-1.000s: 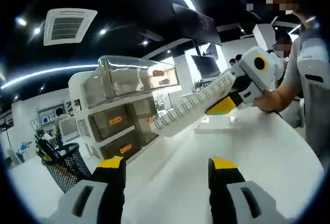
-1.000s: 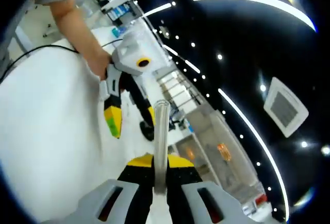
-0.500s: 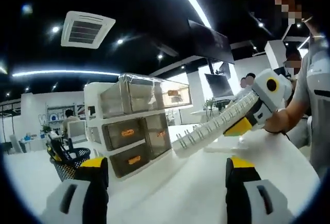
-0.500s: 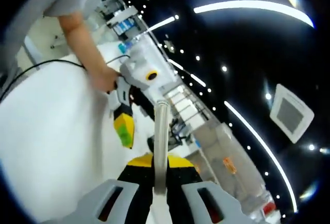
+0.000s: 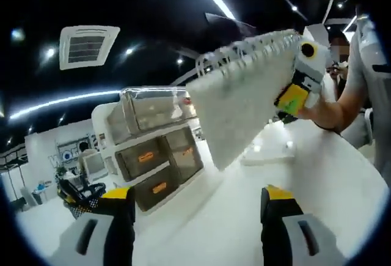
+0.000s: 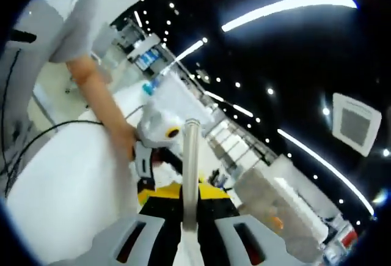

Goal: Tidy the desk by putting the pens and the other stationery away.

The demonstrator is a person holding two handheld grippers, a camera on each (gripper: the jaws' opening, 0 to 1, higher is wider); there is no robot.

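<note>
White desk surface (image 5: 317, 174) runs across the lower part of the left gripper view under a dark ceiling with strip lights and a square air vent (image 5: 85, 46). On the desk stands a white drawer unit (image 5: 146, 150) with translucent drawers carrying orange labels — its top compartment is clear and closed. Beside it, toward the near edge, sits a black mesh pen holder (image 5: 82, 195) with dark and yellow items sticking out. A flat white object (image 5: 269, 151) lies on the desk farther back, too blurred to name.

The left gripper (image 5: 195, 229) has its yellow-tipped jaws spread wide with nothing between them. Above and ahead of it, the right gripper (image 5: 299, 85) holds a spiral-bound notebook (image 5: 244, 104) up in the air, well off the desk, its wire binding along the upper edge; the notebook partly covers the drawer unit behind.

In the right gripper view, the right gripper (image 6: 188, 208) is clamped on the notebook (image 6: 190, 168), seen edge-on as a thin pale strip rising between the jaws. The left gripper (image 6: 153, 137) appears beyond it, held by a hand (image 6: 125, 137) over the desk (image 6: 67, 180), with a black cable (image 6: 36, 137) trailing across the surface. The drawer unit (image 6: 275, 199) lies to the right.
</note>
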